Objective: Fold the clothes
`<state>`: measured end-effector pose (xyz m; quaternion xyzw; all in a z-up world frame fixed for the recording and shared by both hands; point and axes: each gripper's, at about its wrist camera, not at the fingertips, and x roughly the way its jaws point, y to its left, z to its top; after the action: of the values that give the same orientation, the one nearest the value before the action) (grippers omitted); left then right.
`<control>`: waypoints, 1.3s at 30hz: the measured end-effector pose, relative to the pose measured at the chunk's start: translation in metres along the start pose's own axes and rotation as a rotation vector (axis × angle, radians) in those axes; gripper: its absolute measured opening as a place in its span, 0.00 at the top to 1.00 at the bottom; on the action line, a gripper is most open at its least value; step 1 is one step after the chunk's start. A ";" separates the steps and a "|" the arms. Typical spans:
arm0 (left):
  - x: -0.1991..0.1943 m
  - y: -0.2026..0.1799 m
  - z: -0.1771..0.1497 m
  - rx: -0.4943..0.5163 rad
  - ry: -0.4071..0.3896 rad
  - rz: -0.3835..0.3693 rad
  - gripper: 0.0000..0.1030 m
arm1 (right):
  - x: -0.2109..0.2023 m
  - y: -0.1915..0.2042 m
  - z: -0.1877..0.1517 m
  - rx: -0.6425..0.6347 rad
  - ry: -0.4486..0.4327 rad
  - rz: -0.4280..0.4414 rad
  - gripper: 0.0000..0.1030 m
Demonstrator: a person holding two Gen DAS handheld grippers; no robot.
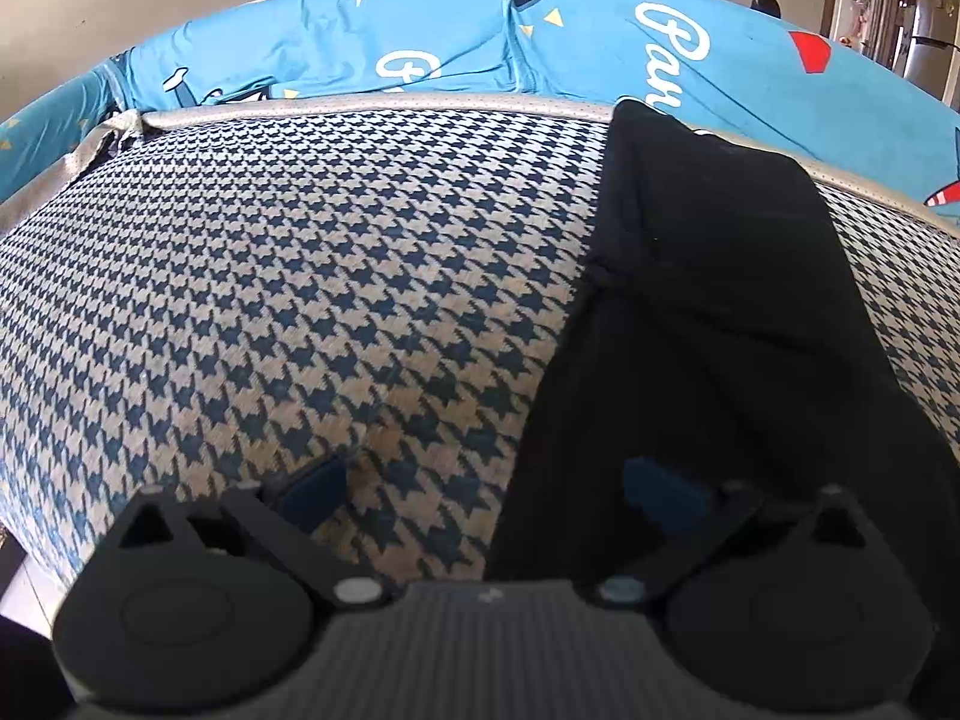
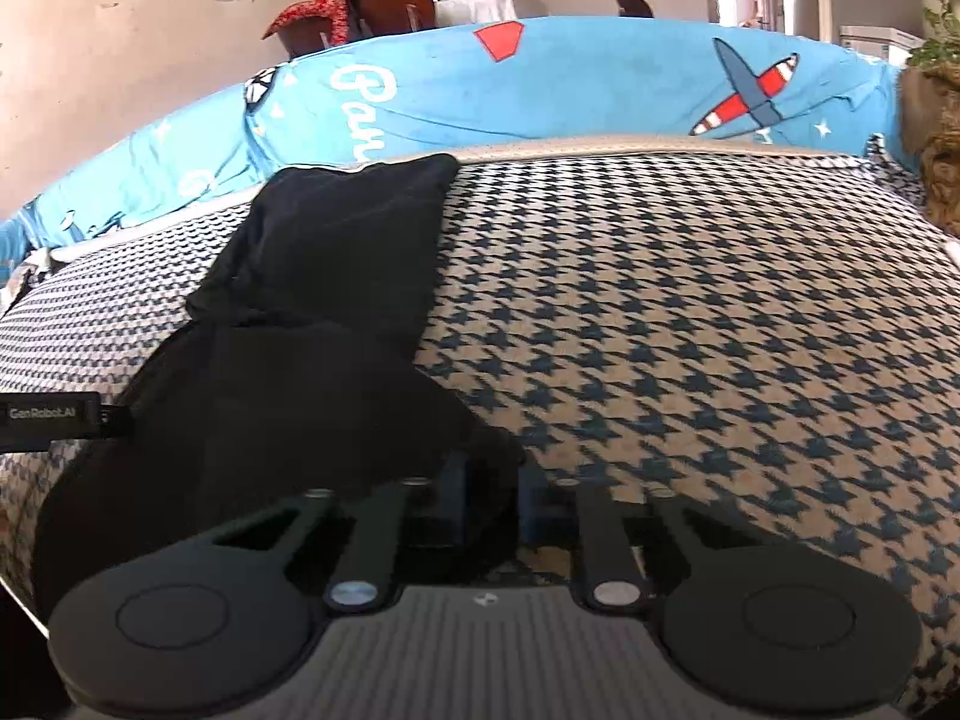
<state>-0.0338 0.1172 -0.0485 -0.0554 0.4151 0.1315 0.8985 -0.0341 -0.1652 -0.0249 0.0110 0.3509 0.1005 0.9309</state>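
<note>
— Black garment (image 1: 720, 276) where?
— Stretched in a long strip across the houndstooth cushion (image 1: 300, 276), far end against the blue printed cover (image 1: 456, 42), near end down by both claws.
— Left claw (image 1: 486, 495)?
— Spread wide, gripping nothing; one pad on bare cushion, the other over the dark cloth's edge.
— Right claw (image 2: 489, 501)?
— Pinched on the garment's near corner, apparently; too dark there for certainty.
— Handling?
— Soft, light, limp; likely to sag and bunch. Best taken at corners or along a hem, both ends kept level.
</note>
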 end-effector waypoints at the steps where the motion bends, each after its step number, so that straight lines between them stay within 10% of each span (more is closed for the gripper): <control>1: 0.000 0.002 0.000 -0.006 0.000 0.004 0.00 | 0.000 0.002 -0.001 -0.011 -0.004 -0.002 0.87; 17: -0.022 0.043 0.009 -0.135 -0.050 0.086 0.00 | -0.062 0.070 0.007 -0.103 -0.112 0.331 0.88; 39: -0.059 0.092 0.018 -0.249 -0.135 0.091 0.00 | -0.041 0.183 -0.045 -0.355 0.066 0.555 0.88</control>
<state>-0.0833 0.1982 0.0096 -0.1387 0.3365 0.2258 0.9036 -0.1265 0.0035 -0.0160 -0.0595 0.3414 0.4101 0.8436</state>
